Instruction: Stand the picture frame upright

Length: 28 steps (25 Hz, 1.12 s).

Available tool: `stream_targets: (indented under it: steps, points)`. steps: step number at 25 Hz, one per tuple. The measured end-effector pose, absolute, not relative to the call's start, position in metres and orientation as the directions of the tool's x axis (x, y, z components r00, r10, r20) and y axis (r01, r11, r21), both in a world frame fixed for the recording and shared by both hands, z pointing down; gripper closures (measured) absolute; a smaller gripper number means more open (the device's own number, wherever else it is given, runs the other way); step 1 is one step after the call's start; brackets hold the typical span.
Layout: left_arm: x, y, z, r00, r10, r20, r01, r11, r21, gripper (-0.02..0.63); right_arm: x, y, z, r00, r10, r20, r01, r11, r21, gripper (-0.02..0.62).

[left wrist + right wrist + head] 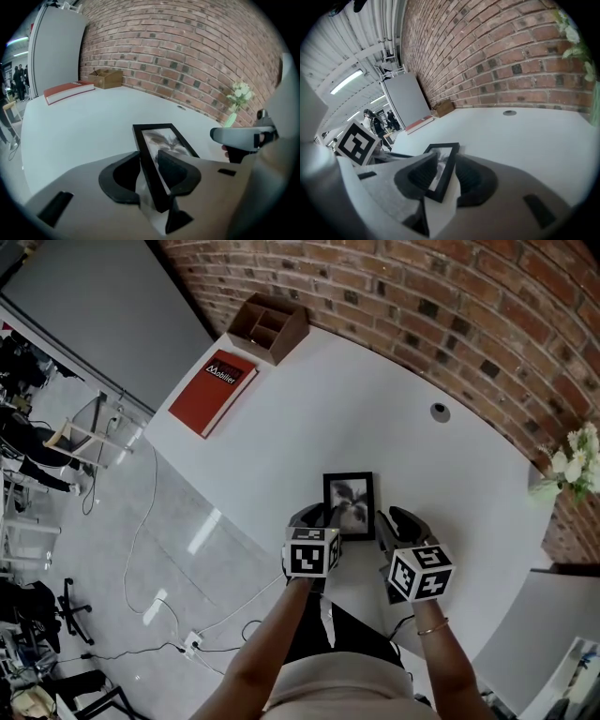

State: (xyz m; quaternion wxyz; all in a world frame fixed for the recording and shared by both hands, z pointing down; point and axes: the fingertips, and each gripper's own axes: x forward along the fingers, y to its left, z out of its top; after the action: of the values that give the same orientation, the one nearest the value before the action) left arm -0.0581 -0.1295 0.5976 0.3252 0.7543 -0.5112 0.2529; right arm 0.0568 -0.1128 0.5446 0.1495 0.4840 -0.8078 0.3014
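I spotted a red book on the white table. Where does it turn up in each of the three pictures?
Head view: the red book lies in the upper left, seen from above.
Left gripper view: the book is at the far left, above mid-height.
Right gripper view: the book is small, left of centre.
Shared landmark: the cardboard box beside the book.

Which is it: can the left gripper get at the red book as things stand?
Probably not. The left gripper has its jaws closed on the left edge of the picture frame, and the red book lies far across the table. Nothing stands between; only grip and distance hinder.
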Motion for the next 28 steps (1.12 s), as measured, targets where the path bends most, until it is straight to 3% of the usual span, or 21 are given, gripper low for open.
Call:
stream_targets:
  steps: [28]
  points:
    - [-0.065,-0.127,0.585,0.307,-0.718,0.624,-0.95,-0.195,0.243,0.546,0.047,-0.122,0.566,-0.524,-0.632,0.571,-0.846,0.313,-0.431,0.485]
